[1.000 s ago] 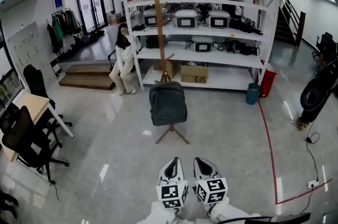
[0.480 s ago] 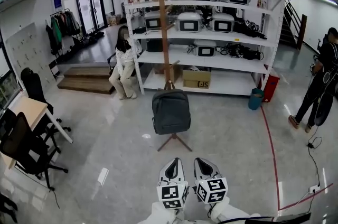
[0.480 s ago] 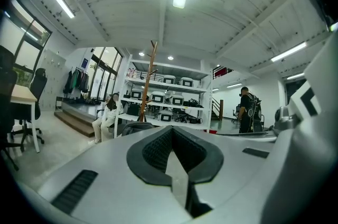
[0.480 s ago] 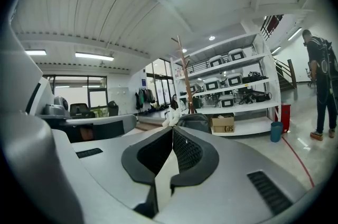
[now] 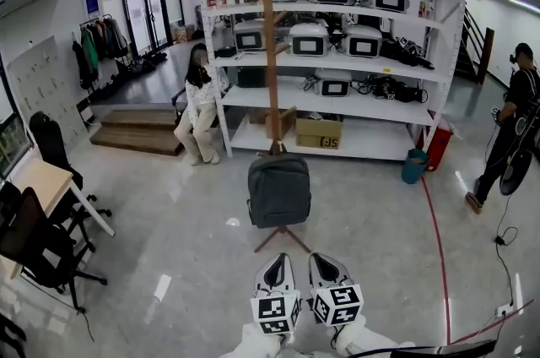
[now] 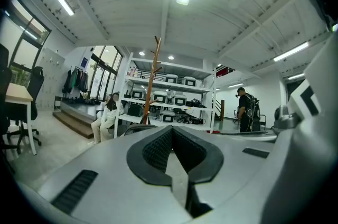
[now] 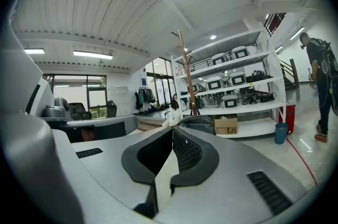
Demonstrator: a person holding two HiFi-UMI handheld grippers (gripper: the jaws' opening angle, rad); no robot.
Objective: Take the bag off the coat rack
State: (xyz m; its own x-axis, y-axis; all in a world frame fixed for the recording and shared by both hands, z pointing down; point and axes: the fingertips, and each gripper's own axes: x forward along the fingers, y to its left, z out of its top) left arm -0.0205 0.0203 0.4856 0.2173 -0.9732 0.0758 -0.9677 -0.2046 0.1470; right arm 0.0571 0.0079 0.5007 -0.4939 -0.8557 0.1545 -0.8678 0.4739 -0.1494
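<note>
A dark grey backpack (image 5: 278, 190) hangs low on a wooden coat rack (image 5: 270, 44) that stands on the floor ahead of me. My left gripper (image 5: 276, 267) and right gripper (image 5: 328, 265) are held side by side at the bottom of the head view, well short of the bag. Both have their jaws closed with nothing between them. In the left gripper view the rack (image 6: 151, 77) rises above the shut jaws, and the bag's top (image 6: 138, 128) barely peeks over them. In the right gripper view the bag (image 7: 199, 123) sits just past the jaw tips, below the rack (image 7: 187, 72).
White shelving (image 5: 337, 52) with monitors and a cardboard box (image 5: 319, 131) stands behind the rack. A person sits (image 5: 199, 107) at its left end; another stands (image 5: 510, 124) at right by a blue bin (image 5: 414, 165). Office chairs (image 5: 38, 242) and a desk (image 5: 46, 179) are at left. A red line (image 5: 439, 246) crosses the floor.
The view has drawn closer to the rack and bag, which now sit slightly lower right and larger. The person at right has walked further into view. The grippers have kept their pose.
</note>
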